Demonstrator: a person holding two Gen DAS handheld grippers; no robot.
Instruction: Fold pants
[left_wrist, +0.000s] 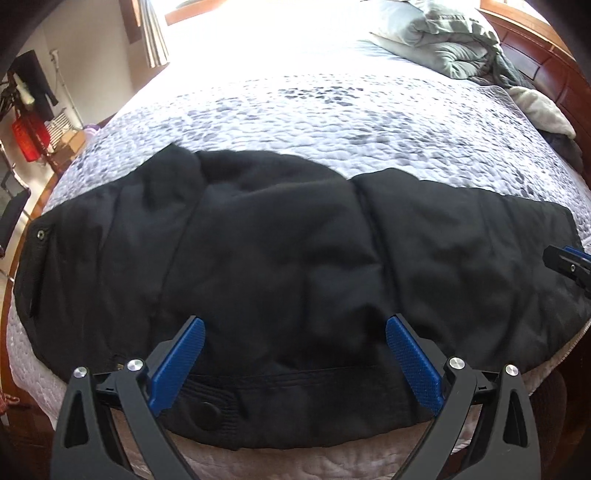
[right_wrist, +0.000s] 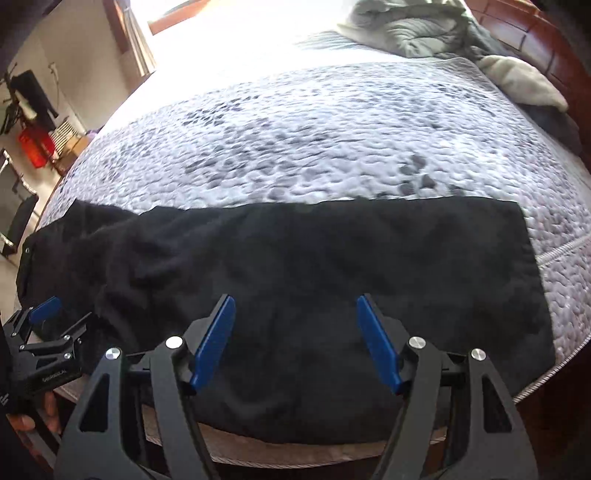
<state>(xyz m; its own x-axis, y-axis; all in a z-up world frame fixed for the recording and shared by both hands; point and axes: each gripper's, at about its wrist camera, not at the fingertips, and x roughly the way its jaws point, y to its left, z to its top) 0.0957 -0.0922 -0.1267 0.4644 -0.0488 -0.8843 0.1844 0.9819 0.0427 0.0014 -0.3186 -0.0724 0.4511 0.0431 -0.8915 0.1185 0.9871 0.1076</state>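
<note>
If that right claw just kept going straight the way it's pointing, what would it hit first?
Most likely the black pants spread on the bed. The open right gripper points down at them, with nothing visible between, though depth is hard to judge.

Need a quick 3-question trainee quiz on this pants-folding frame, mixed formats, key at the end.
1. True or false: the left gripper is clamped on the black pants.
2. The pants lie on: A) a wooden floor B) the patterned quilt C) a chair.
3. Fill in: the right gripper has its jaws ____, nothing pinched.

Key: 1 false, both blue pads stand apart above the cloth; 2 B; 3 open.
</note>
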